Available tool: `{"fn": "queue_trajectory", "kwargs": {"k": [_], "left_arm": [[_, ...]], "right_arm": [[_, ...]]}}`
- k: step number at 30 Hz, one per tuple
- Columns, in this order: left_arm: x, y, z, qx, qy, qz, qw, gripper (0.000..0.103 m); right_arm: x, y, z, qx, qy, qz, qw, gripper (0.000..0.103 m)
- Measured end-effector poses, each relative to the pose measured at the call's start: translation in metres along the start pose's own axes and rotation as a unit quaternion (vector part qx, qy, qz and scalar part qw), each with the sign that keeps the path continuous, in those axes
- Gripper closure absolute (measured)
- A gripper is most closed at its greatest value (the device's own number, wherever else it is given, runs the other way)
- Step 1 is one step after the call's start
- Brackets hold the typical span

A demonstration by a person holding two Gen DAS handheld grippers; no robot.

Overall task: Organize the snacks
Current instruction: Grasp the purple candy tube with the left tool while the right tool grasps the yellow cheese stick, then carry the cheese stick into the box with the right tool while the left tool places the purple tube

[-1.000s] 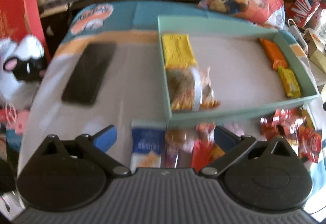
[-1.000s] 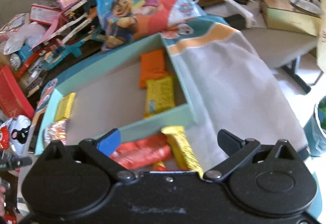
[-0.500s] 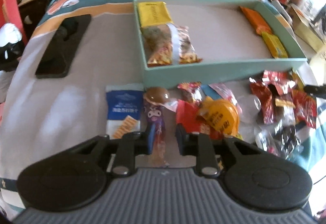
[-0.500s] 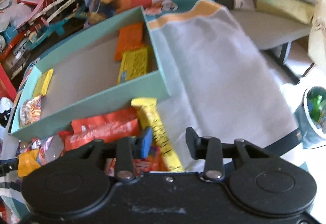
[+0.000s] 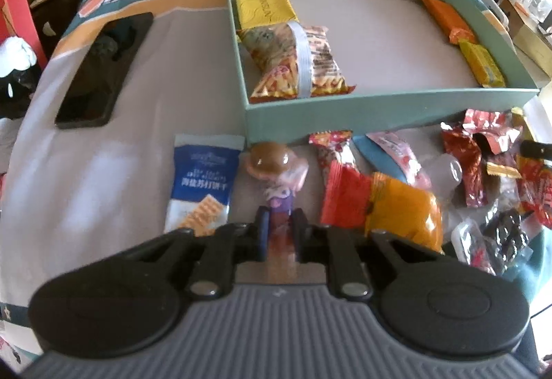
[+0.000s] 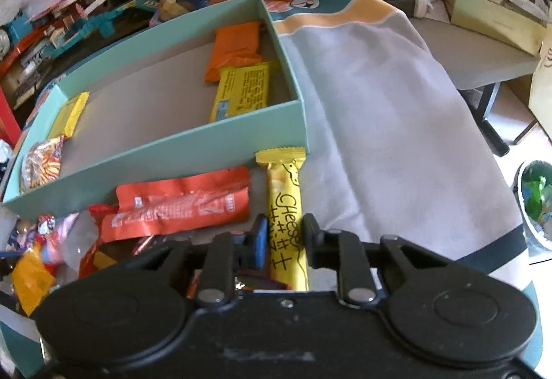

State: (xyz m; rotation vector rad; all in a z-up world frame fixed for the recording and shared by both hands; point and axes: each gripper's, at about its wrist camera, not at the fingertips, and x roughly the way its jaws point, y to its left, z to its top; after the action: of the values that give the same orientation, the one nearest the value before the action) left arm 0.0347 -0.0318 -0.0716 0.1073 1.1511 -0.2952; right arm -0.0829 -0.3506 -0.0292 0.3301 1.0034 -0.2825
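So you've got both grippers tipped steeply down at the cloth-covered tabletop [image 6: 379, 110], noses right in the snack pile along the near wall of the teal box [image 5: 362, 108]. Your left gripper [image 5: 280, 230] has its jaws squeezed in on the lower end of the lollipop [image 5: 276, 168], the one with the brown dome top and the pink-purple wrapper, which lies between the blue cracker packet [image 5: 201, 182] and the red and orange packets [image 5: 376, 203]. Your right gripper [image 6: 284, 237] is clamped on the yellow cheese stick [image 6: 286, 206], whose far end sits just by the box's near right corner, next to the long orange-red wrapper [image 6: 179, 206]. Compared to a second back, both sets of jaws were wide apart with nothing between them and have just been closing, now onto those two snacks, and both views sit lower and closer to the pile. Inside the box the yellow pack [image 5: 264, 6] and the foil snack bag [image 5: 296, 61] are at the left end, with the orange pack [image 5: 445, 15] and the other yellow one [image 5: 481, 65] at the right end, same as before.
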Motion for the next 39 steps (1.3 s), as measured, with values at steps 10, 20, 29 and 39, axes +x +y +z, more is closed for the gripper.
{"fn": "queue_trajectory", "kwargs": {"k": [10, 20, 29, 39], "left_arm": [[0.001, -0.013, -0.005, 0.017, -0.008, 0.012, 0.9997, 0.079], [-0.03, -0.012, -0.019, -0.001, -0.027, -0.009, 0.9996, 0.092], [-0.068, -0.006, -0.012, -0.014, -0.058, -0.033, 0.9977, 0.092], [-0.086, -0.012, 0.029, -0.02, -0.097, -0.063, 0.9931, 0.092]], "right_arm": [[-0.001, 0.007, -0.011, -0.029, -0.025, -0.019, 0.999, 0.081], [-0.032, -0.007, -0.014, 0.0, -0.05, -0.017, 0.999, 0.083], [-0.065, -0.012, 0.005, 0.014, -0.086, 0.007, 0.996, 0.083], [-0.085, -0.007, 0.04, 0.025, -0.122, 0.044, 0.991, 0.083]]}}
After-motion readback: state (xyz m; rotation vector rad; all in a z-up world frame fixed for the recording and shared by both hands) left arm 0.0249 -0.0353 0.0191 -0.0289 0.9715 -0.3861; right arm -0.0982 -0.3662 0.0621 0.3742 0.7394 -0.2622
